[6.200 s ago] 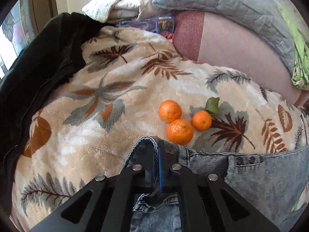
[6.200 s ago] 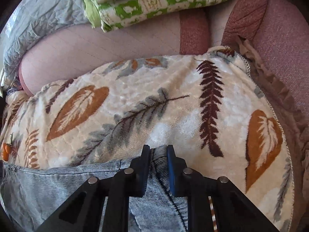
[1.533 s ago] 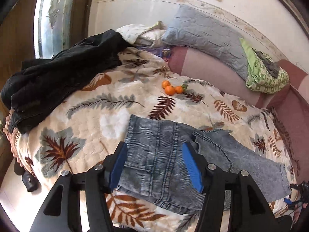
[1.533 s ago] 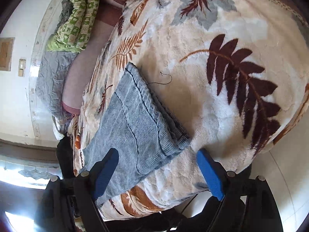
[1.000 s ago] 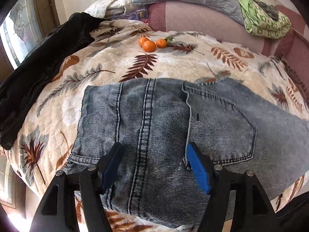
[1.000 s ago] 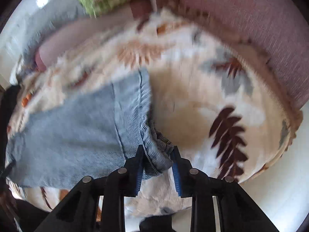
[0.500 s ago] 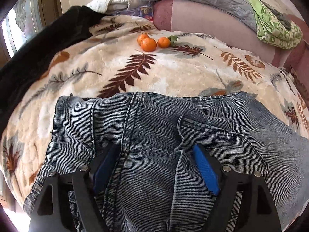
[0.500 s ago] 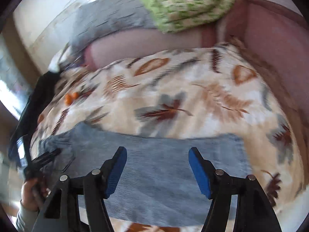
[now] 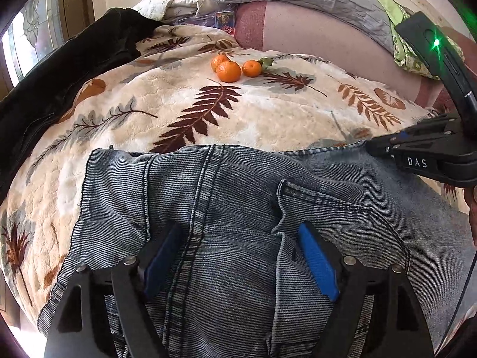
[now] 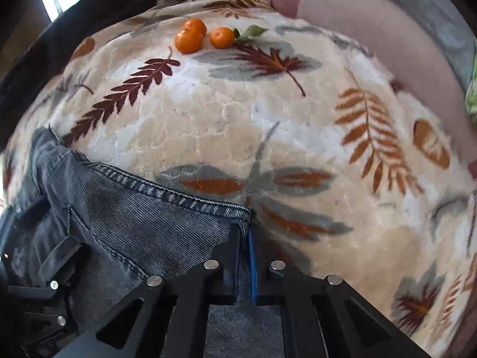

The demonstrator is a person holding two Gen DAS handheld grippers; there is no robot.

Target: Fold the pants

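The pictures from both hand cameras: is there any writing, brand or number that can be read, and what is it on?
"DAS": white letters on the black body of the right gripper, seen in the left camera's view.
The small printed packet at the far edge of the blanket: printing too small and blurred to read.
The jeans: no label or text visible.
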